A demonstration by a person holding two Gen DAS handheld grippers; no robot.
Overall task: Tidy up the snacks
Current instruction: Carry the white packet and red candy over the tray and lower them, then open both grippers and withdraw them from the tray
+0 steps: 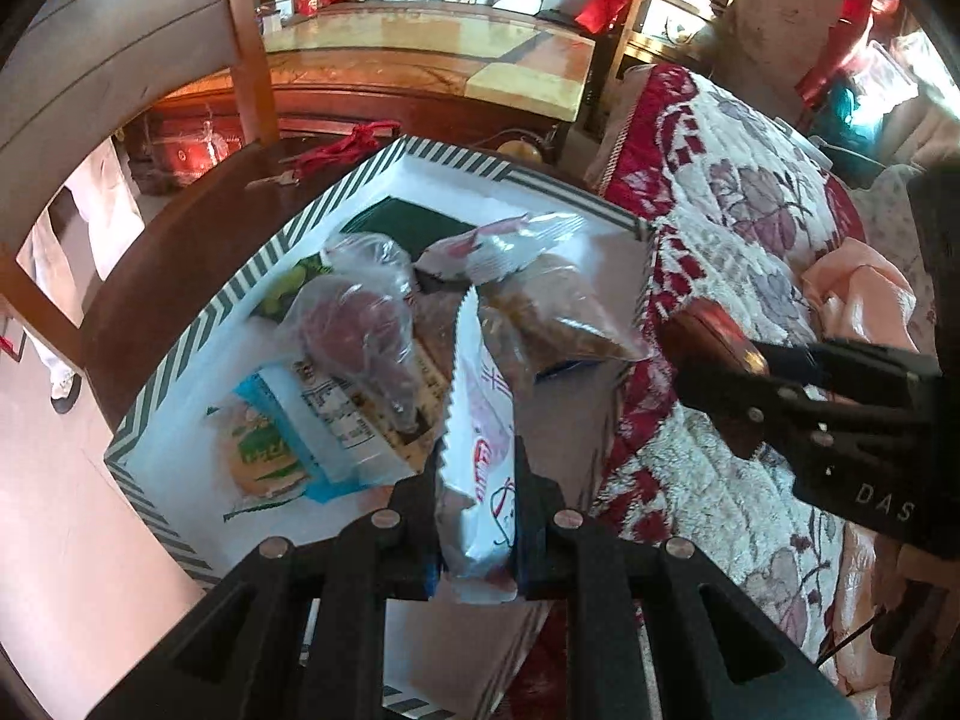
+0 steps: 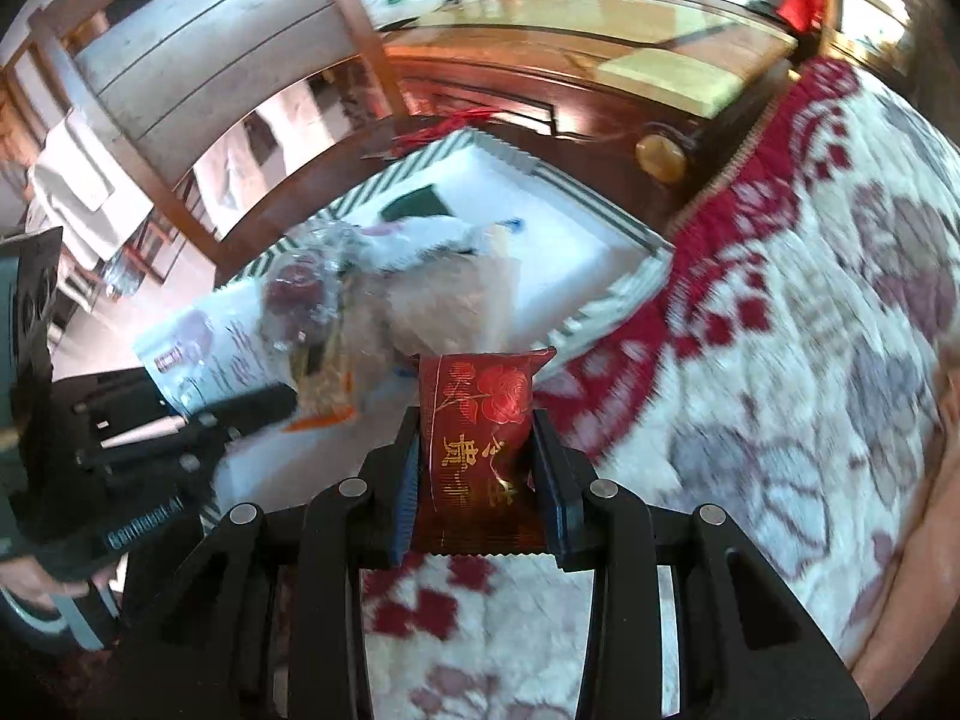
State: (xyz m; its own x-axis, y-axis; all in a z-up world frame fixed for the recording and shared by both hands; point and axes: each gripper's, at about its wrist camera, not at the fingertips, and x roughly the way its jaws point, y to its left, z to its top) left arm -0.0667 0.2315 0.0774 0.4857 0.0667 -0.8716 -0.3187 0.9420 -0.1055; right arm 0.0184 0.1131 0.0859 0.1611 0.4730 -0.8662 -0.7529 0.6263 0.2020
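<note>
My left gripper (image 1: 477, 480) is shut on a white snack packet (image 1: 480, 420) with red print and a serrated edge, held over the striped-rim box (image 1: 198, 324). Several snacks lie in the box: a clear bag of dark red fruit (image 1: 360, 324), a bag of brown snacks (image 1: 552, 312) and a blue-green cracker packet (image 1: 270, 450). My right gripper (image 2: 477, 426) is shut on a red packet with a gold rose (image 2: 480, 414), hanging over the blanket just right of the box (image 2: 600, 258). The left wrist view shows that right gripper (image 1: 708, 360) at the box's right side.
A red and white floral blanket (image 1: 750, 210) covers the bed on the right. The box rests on a dark wooden seat (image 1: 198, 222) with a red tassel and keys (image 1: 336, 150) behind it. A wooden chair back (image 1: 120, 60) and a long cabinet (image 1: 420, 48) stand beyond.
</note>
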